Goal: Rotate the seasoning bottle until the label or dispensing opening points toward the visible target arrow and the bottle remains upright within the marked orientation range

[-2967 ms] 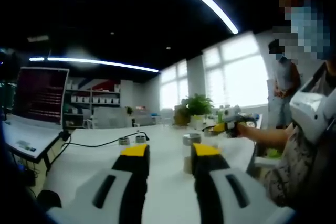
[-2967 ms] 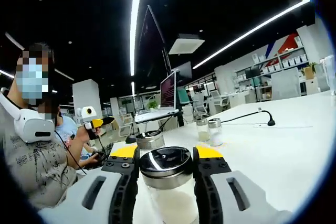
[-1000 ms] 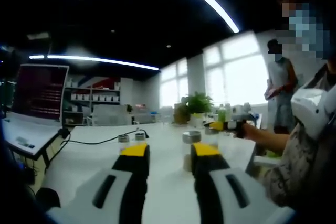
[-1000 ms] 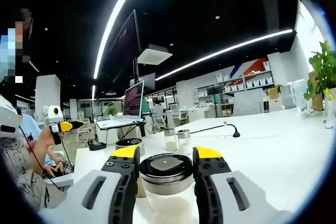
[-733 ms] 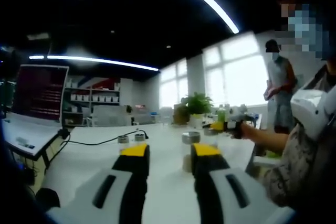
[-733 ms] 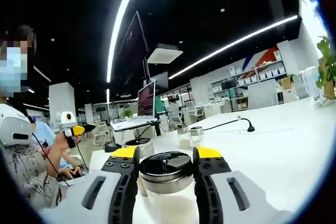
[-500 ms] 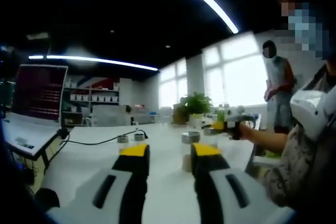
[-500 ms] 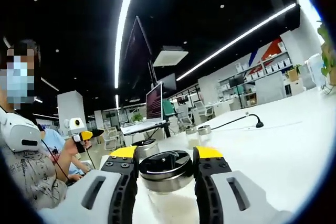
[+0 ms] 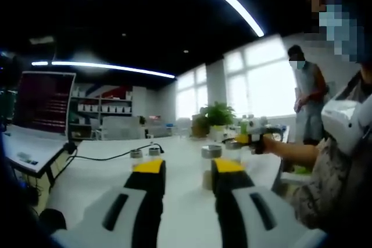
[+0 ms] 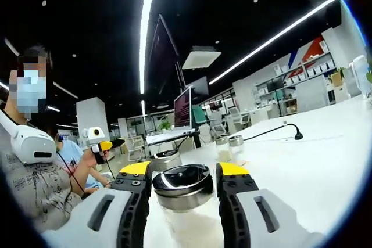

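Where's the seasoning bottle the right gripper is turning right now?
In the right gripper view, the seasoning bottle sits low and central, clamped between the right gripper jaws, with another steel-lidded jar just behind it on the white table.

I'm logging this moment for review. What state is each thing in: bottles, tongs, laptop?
Seasoning bottle: upright, metal lid on, between the right tongs' jaws.
Right tongs: shut on the seasoning bottle.
Left tongs: open, holding nothing.
Second bottle: standing upright on the white table, lid on.
Two small jars: upright, capped.
Laptop: open, screen lit.
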`<state>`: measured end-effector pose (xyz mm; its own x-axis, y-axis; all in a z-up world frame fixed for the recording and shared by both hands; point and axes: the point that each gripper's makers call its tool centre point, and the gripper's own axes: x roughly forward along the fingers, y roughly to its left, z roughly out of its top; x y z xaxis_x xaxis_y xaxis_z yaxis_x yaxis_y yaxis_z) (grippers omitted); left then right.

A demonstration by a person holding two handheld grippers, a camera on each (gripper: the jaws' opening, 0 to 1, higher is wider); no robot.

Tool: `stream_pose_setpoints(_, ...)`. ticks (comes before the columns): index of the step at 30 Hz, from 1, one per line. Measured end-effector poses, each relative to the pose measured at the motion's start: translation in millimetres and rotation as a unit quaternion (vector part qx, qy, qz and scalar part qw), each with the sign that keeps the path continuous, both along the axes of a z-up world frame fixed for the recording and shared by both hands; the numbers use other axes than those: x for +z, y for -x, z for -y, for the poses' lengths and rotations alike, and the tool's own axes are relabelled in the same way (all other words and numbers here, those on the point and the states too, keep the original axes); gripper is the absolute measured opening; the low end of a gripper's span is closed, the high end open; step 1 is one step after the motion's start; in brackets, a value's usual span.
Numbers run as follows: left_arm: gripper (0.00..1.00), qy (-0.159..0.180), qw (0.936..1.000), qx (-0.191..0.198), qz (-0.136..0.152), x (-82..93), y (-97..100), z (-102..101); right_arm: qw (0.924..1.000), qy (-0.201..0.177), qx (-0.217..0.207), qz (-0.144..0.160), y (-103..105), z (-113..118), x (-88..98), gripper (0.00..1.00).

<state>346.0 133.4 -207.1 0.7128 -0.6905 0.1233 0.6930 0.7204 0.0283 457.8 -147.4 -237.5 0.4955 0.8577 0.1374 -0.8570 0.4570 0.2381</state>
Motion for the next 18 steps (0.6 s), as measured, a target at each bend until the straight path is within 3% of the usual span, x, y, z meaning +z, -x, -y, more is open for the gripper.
stream_pose_setpoints(1,0.33,-0.002,1.0,0.0,0.001,-0.9,-0.2,-0.1,0.9998,-0.019,-0.005,0.002,0.8,1.2,5.6,0.72)
stream_pose_setpoints(2,0.33,-0.005,1.0,0.001,0.0,-2.2,-0.9,-0.6,0.9995,-0.032,-0.005,0.002,3.8,2.9,10.5,0.72)
stream_pose_setpoints(5,0.33,-0.003,1.0,0.0,-0.004,-5.9,-4.1,1.2,0.9986,-0.043,-0.021,0.024,11.4,6.2,22.6,0.61)
stream_pose_setpoints(8,0.34,0.008,0.9999,0.001,-0.007,-7.2,-6.5,2.8,0.9961,-0.03,-0.058,0.059,20.2,8.0,34.0,0.61)
stream_pose_setpoints(11,0.39,-0.002,1.0,-0.008,0.003,-6.8,-3.4,12.0,0.9921,-0.008,-0.084,0.093,31.4,7.1,41.1,0.58)
stream_pose_setpoints(13,0.4,-0.003,0.9999,-0.011,0.008,-5.8,-3.1,16.1,0.9886,0.004,-0.1,0.113,40.0,6.5,45.6,0.54)
stream_pose_setpoints(18,0.39,0.026,0.9996,-0.011,0.009,-0.6,-5.1,16.5,0.9815,-0.012,-0.128,0.141,63.5,9.4,58.1,0.4)
